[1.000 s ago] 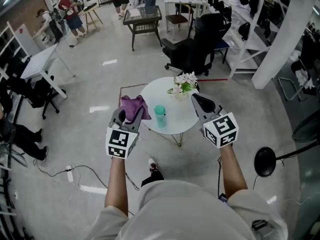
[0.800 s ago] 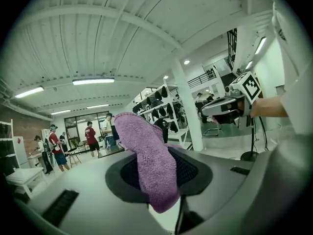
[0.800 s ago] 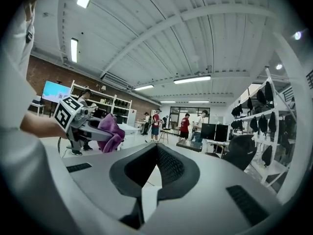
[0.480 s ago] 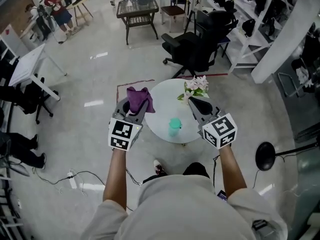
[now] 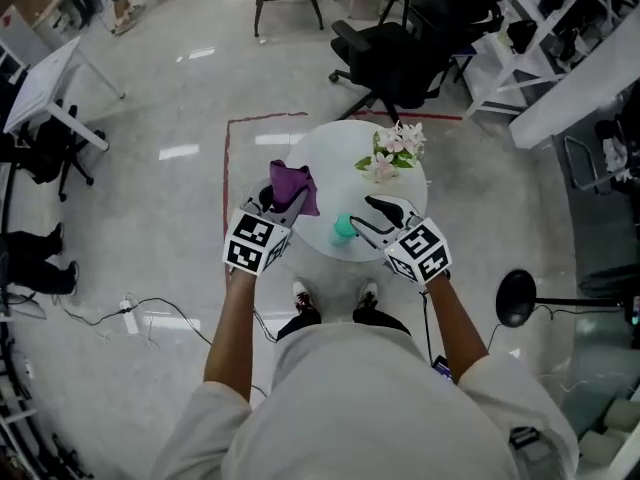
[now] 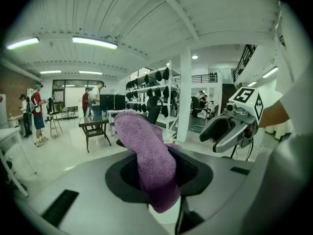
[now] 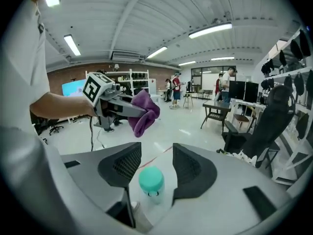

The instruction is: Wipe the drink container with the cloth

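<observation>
On my right gripper (image 7: 156, 155) the jaws have just been opening and stand apart, empty, framing the clear teal-capped drink container (image 7: 150, 180) upright on the round white table (image 5: 330, 158) (not touched yet). My left gripper (image 6: 164, 177) is clamped on the fuzzy purple cloth (image 6: 142, 136). I should close on the container's body, leaving one side bare for wiping.

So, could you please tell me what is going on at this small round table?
A person works with a gripper in each hand. The left gripper is shut on a purple cloth, held by the round white table. The right gripper has just been opening its jaws; they stand apart, with the teal-capped drink container lined up between them, not gripped. Wiping has not begun.
</observation>
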A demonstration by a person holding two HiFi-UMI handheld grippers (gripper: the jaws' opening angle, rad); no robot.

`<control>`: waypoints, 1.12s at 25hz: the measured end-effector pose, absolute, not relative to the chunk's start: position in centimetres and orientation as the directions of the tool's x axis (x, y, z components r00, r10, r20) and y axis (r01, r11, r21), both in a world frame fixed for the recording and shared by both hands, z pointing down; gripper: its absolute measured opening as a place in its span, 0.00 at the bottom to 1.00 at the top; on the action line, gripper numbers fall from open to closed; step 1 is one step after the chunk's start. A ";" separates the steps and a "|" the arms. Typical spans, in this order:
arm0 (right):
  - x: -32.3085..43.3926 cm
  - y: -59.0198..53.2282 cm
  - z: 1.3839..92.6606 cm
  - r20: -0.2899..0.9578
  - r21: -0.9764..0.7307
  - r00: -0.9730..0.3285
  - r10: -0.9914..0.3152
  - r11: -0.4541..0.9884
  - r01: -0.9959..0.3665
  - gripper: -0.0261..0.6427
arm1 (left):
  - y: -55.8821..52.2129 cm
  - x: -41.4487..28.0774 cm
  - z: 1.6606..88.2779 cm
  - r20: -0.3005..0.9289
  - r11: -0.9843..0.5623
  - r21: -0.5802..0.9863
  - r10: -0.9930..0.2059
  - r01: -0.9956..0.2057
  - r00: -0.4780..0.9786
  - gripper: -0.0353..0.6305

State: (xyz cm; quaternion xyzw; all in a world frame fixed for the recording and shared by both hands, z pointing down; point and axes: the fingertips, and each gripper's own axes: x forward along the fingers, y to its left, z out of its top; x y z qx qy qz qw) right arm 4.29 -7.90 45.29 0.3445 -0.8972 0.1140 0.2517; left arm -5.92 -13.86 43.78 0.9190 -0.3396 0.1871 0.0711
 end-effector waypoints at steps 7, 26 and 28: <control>3.2 -6.3 52.3 0.697 -0.046 -0.606 -0.383 0.820 -0.570 0.42 | -12.3 -2.7 52.5 0.521 -0.819 0.100 -0.441 -0.566 0.731 0.25; 1.6 -7.3 57.0 0.774 -0.006 -0.519 -0.363 0.815 -0.579 0.46 | -12.8 1.8 65.3 0.532 -0.766 0.432 -0.210 -0.476 0.821 0.25; 1.5 -7.4 56.9 0.773 -0.005 -0.517 -0.369 0.810 -0.586 0.47 | -12.8 1.9 67.2 0.552 -0.760 0.443 -0.185 -0.475 0.813 0.25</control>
